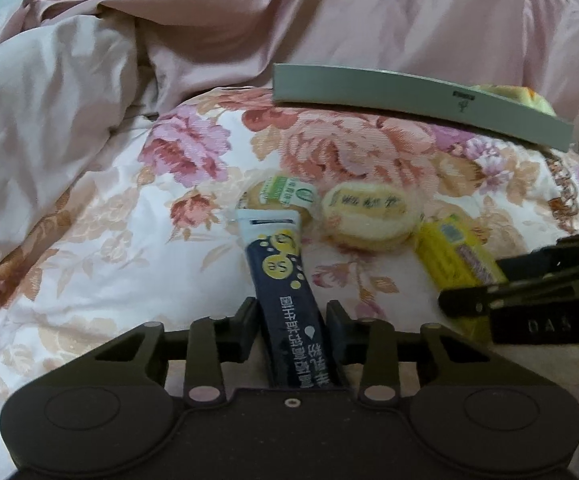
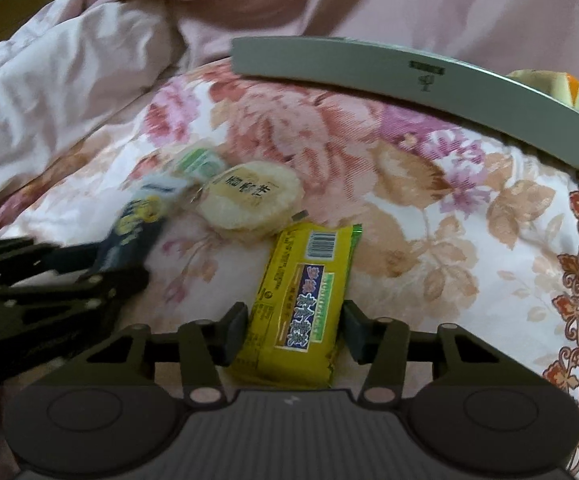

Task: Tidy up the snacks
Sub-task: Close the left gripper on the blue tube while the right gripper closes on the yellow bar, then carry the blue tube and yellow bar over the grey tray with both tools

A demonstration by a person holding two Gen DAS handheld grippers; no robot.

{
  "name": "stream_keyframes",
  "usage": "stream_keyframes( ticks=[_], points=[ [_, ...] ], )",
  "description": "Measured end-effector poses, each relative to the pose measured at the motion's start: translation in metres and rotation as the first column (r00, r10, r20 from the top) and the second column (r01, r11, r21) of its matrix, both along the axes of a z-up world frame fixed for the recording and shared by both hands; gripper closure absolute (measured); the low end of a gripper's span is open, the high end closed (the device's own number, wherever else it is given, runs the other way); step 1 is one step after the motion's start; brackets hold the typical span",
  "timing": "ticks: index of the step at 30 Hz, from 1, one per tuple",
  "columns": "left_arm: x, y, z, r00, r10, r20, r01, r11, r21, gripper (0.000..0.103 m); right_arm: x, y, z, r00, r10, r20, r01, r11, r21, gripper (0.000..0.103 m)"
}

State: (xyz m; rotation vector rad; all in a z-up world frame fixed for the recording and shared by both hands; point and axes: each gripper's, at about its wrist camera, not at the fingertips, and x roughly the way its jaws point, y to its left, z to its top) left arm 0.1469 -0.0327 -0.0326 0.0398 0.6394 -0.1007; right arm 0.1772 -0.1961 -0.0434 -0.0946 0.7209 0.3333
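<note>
While our left gripper point(image 1: 291, 320) jaws pinch the dark blue stick sachet point(image 1: 285, 276) and the right gripper point(image 2: 293, 328) jaws straddle the yellow wafer pack point(image 2: 301, 300), both lie lengthwise along the fingers, aimed at the grey tray point(image 2: 369, 66) ahead on the bed.

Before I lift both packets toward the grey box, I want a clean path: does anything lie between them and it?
Partly: two round wrapped cakes lie ahead of the dark blue stick packet. The yellow packet has only bedspread before the grey box.
</note>
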Motion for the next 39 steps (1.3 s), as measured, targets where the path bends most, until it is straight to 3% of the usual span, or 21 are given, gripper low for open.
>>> stream_keyframes(
  ticks=[10, 13, 22, 28, 31, 34, 39],
  points=[
    [0.002, -0.001, -0.002, 1.0, -0.006, -0.019, 0.006, 1.0, 0.006, 0.058, 0.0, 0.009, -0.006, 1.0, -0.007, 0.023, 0.008, 0.999, -0.039, 0.038],
    [0.004, -0.002, -0.003, 1.0, -0.004, -0.024, 0.005, 1.0, 0.013, 0.058, -0.001, 0.009, -0.008, 0.999, 0.001, 0.037, 0.0, 1.0, -0.031, 0.047],
    [0.007, -0.007, 0.001, 0.999, 0.031, -0.039, -0.031, 0.999, 0.021, 0.07, -0.004, 0.01, -0.002, 0.998, 0.051, 0.02, -0.051, 0.998, -0.035, 0.051],
    [0.009, -0.018, 0.008, 0.997, 0.031, -0.071, -0.032, 0.999, -0.015, 0.072, -0.004, 0.0, 0.005, 0.995, 0.079, -0.056, -0.075, 0.995, 0.064, 0.051],
    [0.009, -0.023, 0.007, 0.997, 0.03, -0.078, -0.031, 0.999, -0.018, 0.073, -0.002, -0.002, 0.006, 0.995, 0.082, -0.057, -0.078, 0.995, 0.066, 0.051],
    [0.01, -0.022, 0.009, 0.995, 0.039, -0.086, -0.043, 0.998, -0.039, 0.073, -0.005, 0.001, 0.009, 0.996, 0.09, -0.014, -0.089, 0.996, 0.009, 0.051],
    [0.01, -0.022, 0.014, 0.995, 0.06, -0.079, -0.064, 0.997, -0.039, 0.073, -0.022, 0.018, 0.009, 0.98, 0.143, 0.14, -0.105, 0.962, -0.252, 0.051]
  ],
)
